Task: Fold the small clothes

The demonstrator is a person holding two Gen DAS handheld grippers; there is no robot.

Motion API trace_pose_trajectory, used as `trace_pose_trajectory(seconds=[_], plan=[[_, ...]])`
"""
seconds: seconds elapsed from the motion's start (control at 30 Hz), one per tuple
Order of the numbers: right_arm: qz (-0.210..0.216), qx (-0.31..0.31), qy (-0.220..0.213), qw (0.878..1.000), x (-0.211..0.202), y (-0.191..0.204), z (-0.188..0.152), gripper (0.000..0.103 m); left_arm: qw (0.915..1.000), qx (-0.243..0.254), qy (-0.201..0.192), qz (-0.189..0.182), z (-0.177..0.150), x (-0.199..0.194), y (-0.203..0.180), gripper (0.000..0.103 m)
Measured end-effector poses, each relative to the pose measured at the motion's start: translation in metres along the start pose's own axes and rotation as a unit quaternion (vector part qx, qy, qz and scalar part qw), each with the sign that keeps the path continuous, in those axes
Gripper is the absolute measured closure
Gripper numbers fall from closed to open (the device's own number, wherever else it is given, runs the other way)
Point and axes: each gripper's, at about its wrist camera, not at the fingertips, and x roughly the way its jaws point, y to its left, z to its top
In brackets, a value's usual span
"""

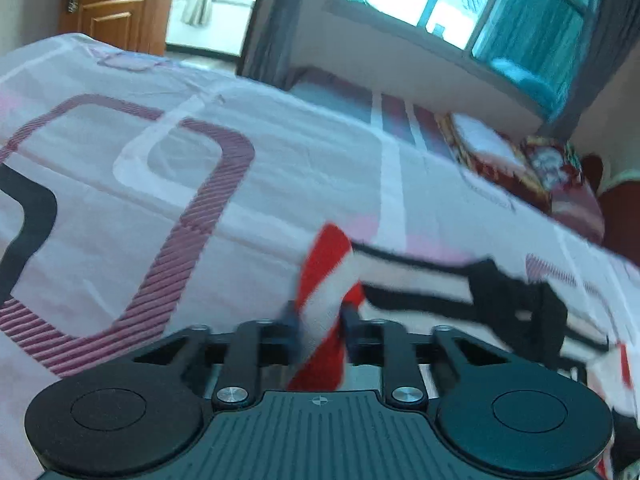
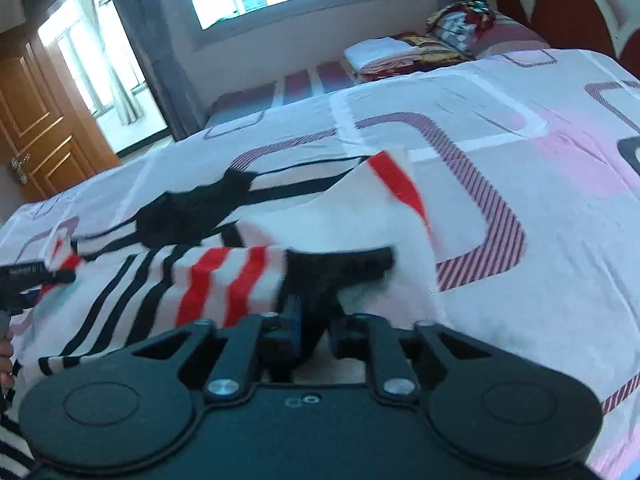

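Observation:
A small white garment (image 1: 326,276) with red and black stripes and black trim lies on the patterned bedsheet (image 1: 240,152). In the left wrist view my left gripper (image 1: 320,322) is shut on a red-and-white striped edge, which stands up between its jaws. In the right wrist view my right gripper (image 2: 316,320) is shut on a black part of the same garment (image 2: 224,280), bunched in front of it. The left gripper (image 2: 36,276) also shows at the far left of that view, gripping the opposite end. The cloth is blurred.
The bedsheet (image 2: 540,152) stretches wide on all sides. Folded bedding and pillows (image 2: 424,52) sit at the far end near a red headboard (image 2: 568,12). A wooden door (image 2: 36,128) and windows lie beyond the bed. A hand (image 2: 6,360) shows at the left edge.

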Motion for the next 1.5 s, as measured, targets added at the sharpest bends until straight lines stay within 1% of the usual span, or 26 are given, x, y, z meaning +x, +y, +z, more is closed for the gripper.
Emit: trace_pose_trajectory(seconds=[0.03,0.13,0.17,0.23,0.27,0.33,0.37,0.4,0.47,0.53,0.6,0.73,0.87,0.9,1.0,1.03,1.07,1.1,1.13,1.17,1.2,1.27,1.3,1.37,1.43,1.5], plan=[[-0.001,0.004,0.000,1.000,-0.001,-0.003,0.001,0.084,1.0000,0.003,-0.009,0.004,0.000,0.001,0.000,0.087],[-0.001,-0.005,0.010,1.000,0.001,-0.002,0.000,0.095,0.9997,0.015,-0.015,0.015,-0.005,0.008,0.002,0.087],[-0.001,-0.019,0.015,1.000,0.002,0.002,-0.002,0.096,0.9995,0.021,-0.018,0.017,-0.005,0.009,0.002,0.087],[-0.021,-0.045,0.009,0.999,0.005,0.005,-0.005,0.096,0.9993,0.023,-0.016,0.023,-0.002,0.005,0.000,0.087],[-0.033,-0.043,0.007,0.998,0.006,0.002,-0.004,0.096,0.9991,0.027,-0.021,0.027,-0.001,-0.001,-0.001,0.087],[-0.032,-0.023,0.012,0.999,0.009,-0.005,-0.003,0.095,0.9980,0.045,-0.034,0.028,-0.003,-0.022,-0.005,0.087],[-0.032,-0.027,0.009,0.999,0.006,-0.003,-0.002,0.093,0.9980,0.049,-0.035,0.018,-0.005,-0.034,-0.005,0.087],[-0.032,-0.031,0.000,0.999,0.001,-0.001,-0.003,0.087,0.9979,0.055,-0.034,0.004,-0.009,-0.050,-0.004,0.087],[-0.033,-0.034,-0.019,0.999,-0.011,0.000,-0.002,0.080,0.9969,0.069,-0.037,-0.010,-0.023,-0.081,-0.004,0.087],[-0.021,-0.039,-0.031,0.999,-0.019,0.002,0.000,0.078,0.9959,0.083,-0.031,-0.018,-0.041,-0.108,-0.003,0.087],[-0.012,-0.043,-0.033,0.998,-0.024,0.004,0.000,0.077,0.9949,0.098,-0.014,-0.019,-0.066,-0.127,-0.001,0.087],[0.004,-0.046,-0.026,0.999,-0.023,0.013,-0.004,0.076,0.9880,0.153,-0.003,0.021,-0.107,-0.132,-0.004,0.087],[0.021,-0.052,-0.020,0.998,-0.022,0.026,-0.005,0.071,0.9856,0.163,-0.013,0.044,-0.115,-0.125,-0.007,0.087],[0.024,-0.057,-0.020,0.998,-0.022,0.030,-0.006,0.069,0.9858,0.160,-0.013,0.048,-0.115,-0.123,-0.007,0.087],[0.036,-0.070,-0.012,0.997,-0.021,0.041,-0.009,0.069,0.9896,0.127,-0.024,0.062,-0.110,-0.115,-0.002,0.087],[0.037,-0.078,-0.009,0.996,-0.020,0.045,-0.010,0.069,0.9921,0.104,-0.024,0.065,-0.108,-0.110,0.005,0.087],[0.037,-0.084,-0.007,0.996,-0.018,0.048,-0.011,0.069,0.9959,0.056,-0.020,0.068,-0.104,-0.107,0.019,0.086],[0.036,-0.090,-0.007,0.995,-0.017,0.051,-0.011,0.070,0.9980,0.016,-0.017,0.059,-0.103,-0.105,0.030,0.085],[0.032,-0.095,-0.009,0.995,-0.015,0.053,-0.011,0.073,0.9985,-0.005,-0.018,0.051,-0.103,-0.106,0.036,0.085],[0.015,-0.104,-0.009,0.994,-0.013,0.053,-0.011,0.075,0.9984,0.004,-0.020,0.053,-0.105,-0.108,0.035,0.085],[-0.016,-0.120,-0.006,0.993,-0.007,0.053,-0.012,0.075,0.9976,0.020,-0.026,0.060,-0.109,-0.111,0.031,0.085],[-0.058,-0.132,0.013,0.989,0.005,0.043,-0.014,0.078,0.9978,0.007,-0.028,0.059,-0.113,-0.117,0.032,0.085],[-0.059,-0.117,0.019,0.991,0.007,0.032,-0.016,0.080,0.9979,-0.002,-0.026,0.059,-0.113,-0.121,0.033,0.085],[-0.055,-0.092,0.018,0.994,0.002,0.019,-0.013,0.080,0.9980,-0.003,-0.026,0.057,-0.112,-0.136,0.032,0.085],[-0.062,-0.093,0.009,0.994,-0.005,0.018,-0.011,0.078,0.9982,-0.004,-0.041,0.044,-0.111,-0.153,0.027,0.085],[-0.053,-0.084,-0.010,0.995,-0.016,0.015,-0.007,0.076,0.9979,0.007,-0.057,0.029,-0.102,-0.162,0.017,0.085]])
